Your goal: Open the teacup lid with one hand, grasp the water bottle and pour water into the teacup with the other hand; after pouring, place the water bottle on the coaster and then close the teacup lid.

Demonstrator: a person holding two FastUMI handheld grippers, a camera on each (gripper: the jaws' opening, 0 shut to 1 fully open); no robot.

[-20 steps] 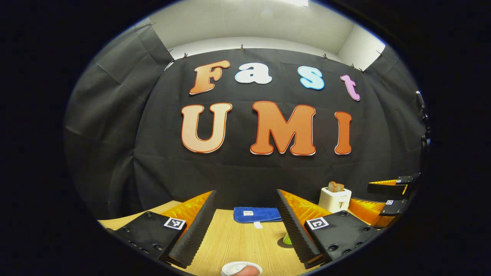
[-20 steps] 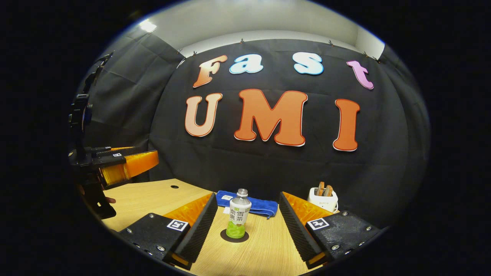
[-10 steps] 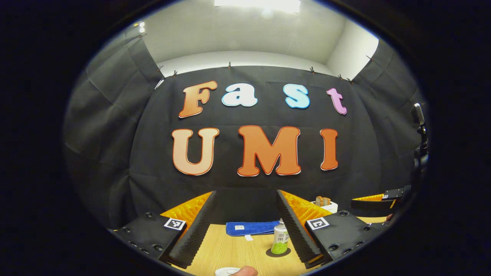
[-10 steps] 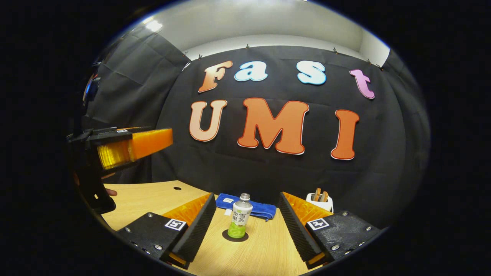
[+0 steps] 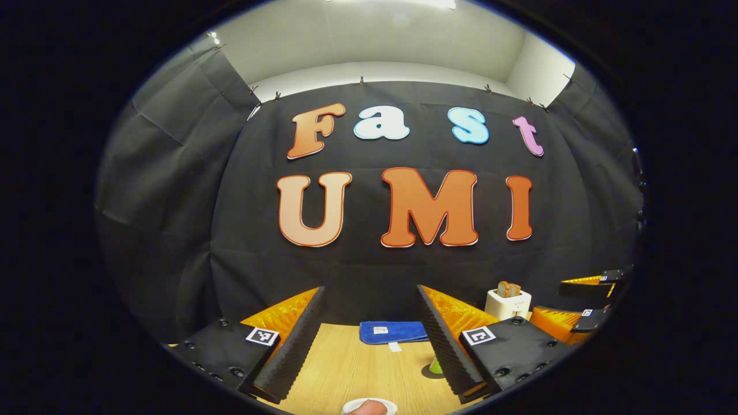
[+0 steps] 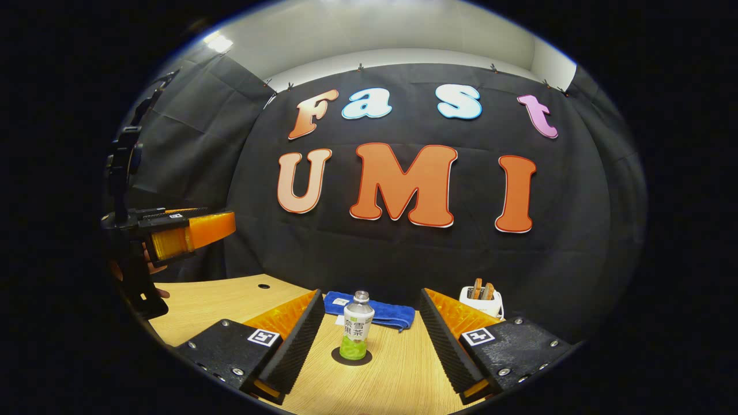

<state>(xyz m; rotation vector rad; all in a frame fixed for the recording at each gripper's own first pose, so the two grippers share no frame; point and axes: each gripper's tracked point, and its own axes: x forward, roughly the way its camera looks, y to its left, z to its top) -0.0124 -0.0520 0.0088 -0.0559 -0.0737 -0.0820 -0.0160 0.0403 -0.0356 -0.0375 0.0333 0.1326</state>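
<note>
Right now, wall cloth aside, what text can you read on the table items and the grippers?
Water bottle label: printed characters, too small to read with certainty.
Blue towel tag: too small to read.
Toaster front mark: blurred.
Left gripper and right gripper: square coded markers, no words.

Bottle [image 6: 358, 329], centre of right gripper view at abt 6 o'clock: label carries printed chars in two columns, too small to make out. Cloth [image 6: 380, 312] behind it has a white tag at its 9 o'clock end, unreadable. Square black-and-white marker on each finger block of the right claw [image 6: 369, 346] & left claw [image 5: 369, 351]: code patterns, no text. Toaster [image 5: 507, 302] front at 4 o'clock: faint mark, illegible.
</note>
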